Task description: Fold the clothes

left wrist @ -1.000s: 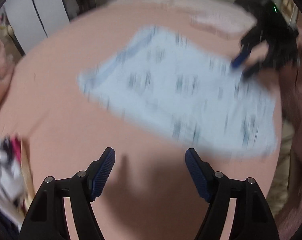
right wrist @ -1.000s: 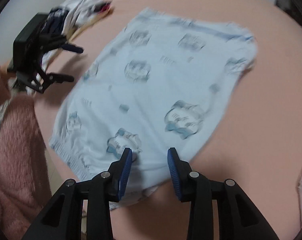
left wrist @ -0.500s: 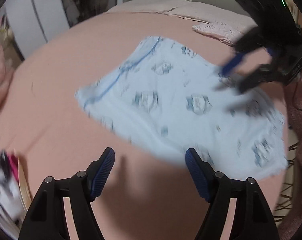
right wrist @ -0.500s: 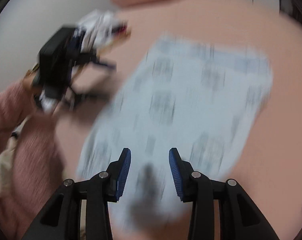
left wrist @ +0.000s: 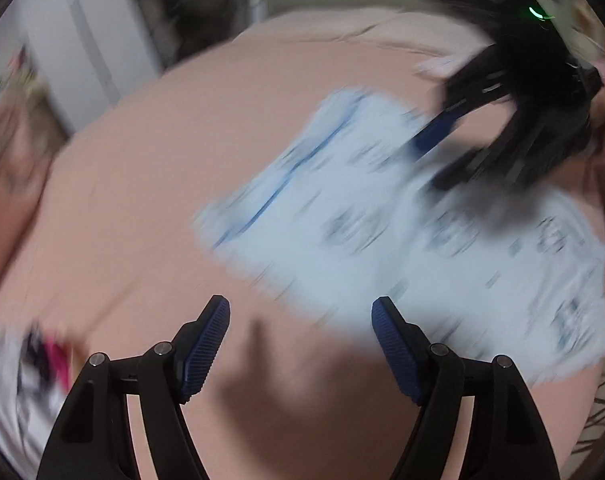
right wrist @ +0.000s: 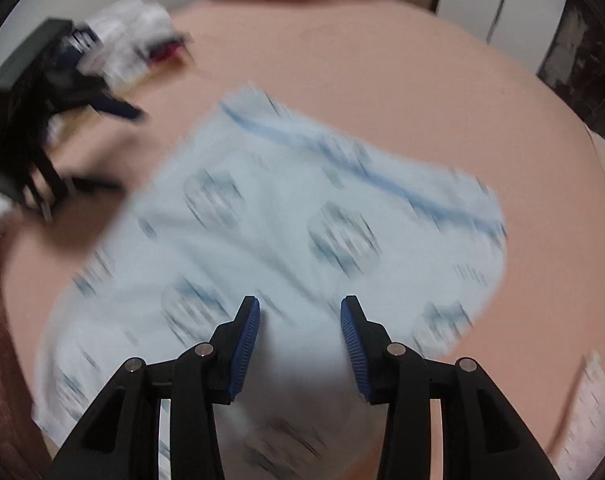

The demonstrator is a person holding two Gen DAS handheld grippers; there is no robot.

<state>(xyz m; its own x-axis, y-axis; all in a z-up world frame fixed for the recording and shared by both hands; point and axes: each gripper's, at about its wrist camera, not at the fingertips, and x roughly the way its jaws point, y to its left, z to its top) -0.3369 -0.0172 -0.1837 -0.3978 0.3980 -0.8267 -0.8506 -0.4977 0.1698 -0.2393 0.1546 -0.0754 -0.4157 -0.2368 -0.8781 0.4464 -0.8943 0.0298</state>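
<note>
Since a second ago we have swung our right gripper [right wrist: 300, 320] inward from the garment's near hem, so it now hovers above the middle of the light blue printed garment [right wrist: 286, 232], while our left gripper [left wrist: 300, 334] has stayed over the bare pink bed cover [left wrist: 150, 184] at the cloth's edge. Both pairs of blue-padded fingers stand spread apart and pinch nothing. The garment lies flat and spread out on the cover, its darker blue band along the far side. A heap of other clothes [right wrist: 134, 40] sits beyond our left gripper. Both views are smeared by motion, so the print's detail cannot be told.
</note>
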